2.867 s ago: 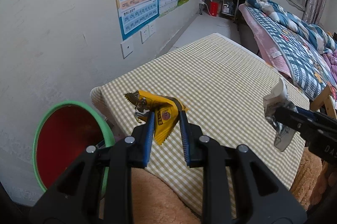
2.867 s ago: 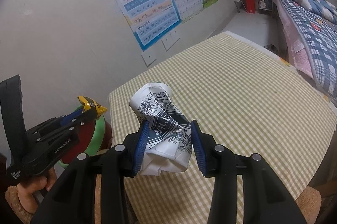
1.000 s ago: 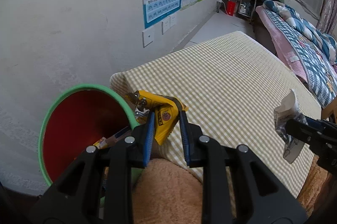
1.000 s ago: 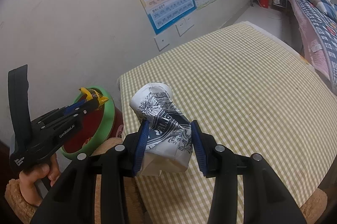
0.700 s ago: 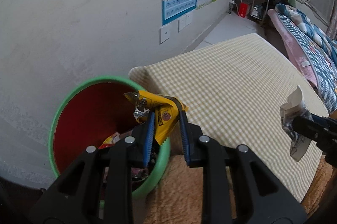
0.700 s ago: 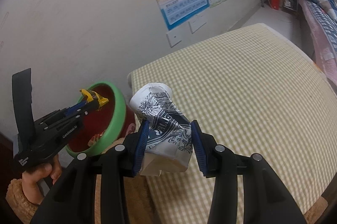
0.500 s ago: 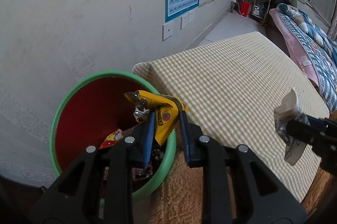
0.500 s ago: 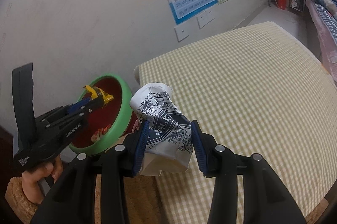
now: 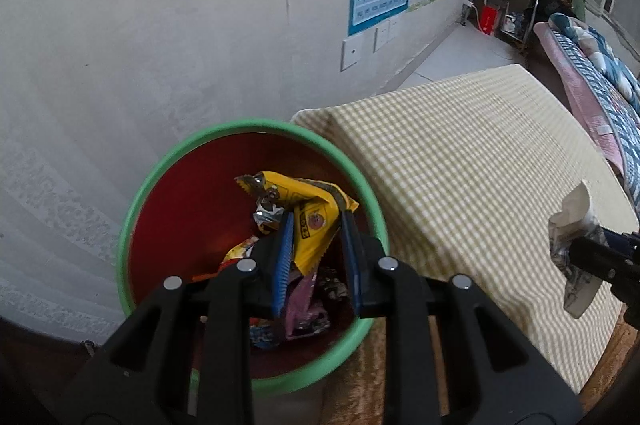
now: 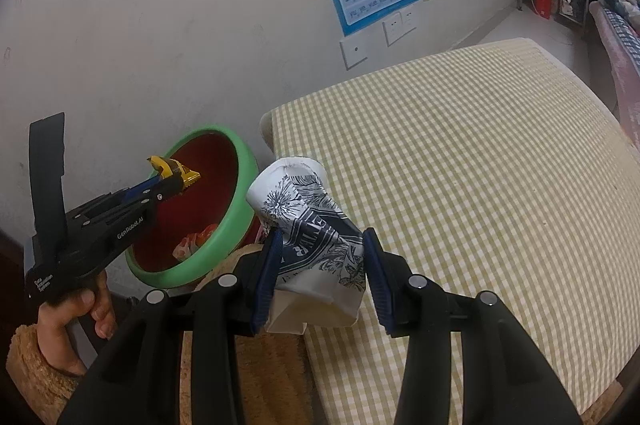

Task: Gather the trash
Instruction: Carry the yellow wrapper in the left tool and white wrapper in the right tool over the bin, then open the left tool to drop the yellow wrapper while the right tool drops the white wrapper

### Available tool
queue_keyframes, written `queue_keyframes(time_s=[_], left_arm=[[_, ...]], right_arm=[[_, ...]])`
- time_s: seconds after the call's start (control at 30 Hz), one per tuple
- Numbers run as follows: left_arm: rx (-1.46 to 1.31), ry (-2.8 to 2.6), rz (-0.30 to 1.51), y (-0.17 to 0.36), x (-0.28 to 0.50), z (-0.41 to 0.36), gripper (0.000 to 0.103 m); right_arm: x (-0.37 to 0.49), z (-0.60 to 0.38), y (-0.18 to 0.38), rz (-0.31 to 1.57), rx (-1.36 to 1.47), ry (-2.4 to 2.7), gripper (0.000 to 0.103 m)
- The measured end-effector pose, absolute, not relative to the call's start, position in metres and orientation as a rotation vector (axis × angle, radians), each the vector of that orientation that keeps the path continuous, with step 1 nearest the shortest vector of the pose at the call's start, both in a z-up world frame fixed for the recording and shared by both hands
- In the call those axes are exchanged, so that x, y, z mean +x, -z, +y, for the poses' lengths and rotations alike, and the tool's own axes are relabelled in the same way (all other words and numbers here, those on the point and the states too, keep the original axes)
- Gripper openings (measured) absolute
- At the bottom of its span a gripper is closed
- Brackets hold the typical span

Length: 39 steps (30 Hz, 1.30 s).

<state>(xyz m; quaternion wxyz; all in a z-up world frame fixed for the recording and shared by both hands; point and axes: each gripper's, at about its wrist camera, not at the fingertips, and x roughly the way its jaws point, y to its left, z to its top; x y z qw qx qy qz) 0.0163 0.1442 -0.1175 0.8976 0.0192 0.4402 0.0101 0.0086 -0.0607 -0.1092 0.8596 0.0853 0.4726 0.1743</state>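
The left gripper (image 9: 316, 257) hangs right over the mouth of the green-rimmed bin (image 9: 160, 169), jaws nearly closed and pinching a yellow snack wrapper (image 9: 308, 209). The wrapper's long axis runs up and away from the pads, its crinkled foil end poking out past the tips – and in the left wrist view all of it sits inside the circle of the rim. So the relation that counts is simple: wrapper above, bin opening straight below. Seems a release here would drop it in w/o any further travel, tho the right wrist view shows the tips closer to the near-left part of the rim than dead centre.

The right gripper (image 10: 320, 265) is partly open but clamped on a crushed paper cup (image 10: 312, 225), black-and-white print, pads pressing both sides. The cup's open end tilts up and left, toward the bin. It is beside the bin, not over it – above the corner of the checked tablecloth (image 10: 460, 165), just past the rim's right edge. The left hand is the nearer of the two; the right needs to shift left first.

Bin contents: red inside, several wrappers at the bottom – one purplish, one orange-red, one w/ blue print – well below the rim, plenty of room. The tablecloth shows no other trash.
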Motion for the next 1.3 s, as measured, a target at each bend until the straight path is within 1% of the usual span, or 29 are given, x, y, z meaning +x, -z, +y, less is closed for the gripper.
queue_keyframes(time_s=[0.3, 0.67, 1.3], left_arm=[[0.023, -0.085, 0.91, 0.115, 0.013, 0.172, 0.023], [-0.017, -0.149, 0.931, 0.126, 0.009, 0.21, 0.023], [-0.059, -0.19, 0.973, 0.145, 0.014, 0.232, 0.023]], right_arm=[[0.024, -0.036, 0.112, 0.996, 0.154, -0.439, 0.041], [0.039, 0.017, 0.115, 1.015, 0.095, -0.539, 0.041], [0.054, 0.064, 0.112, 1.033, 0.044, -0.599, 0.041]])
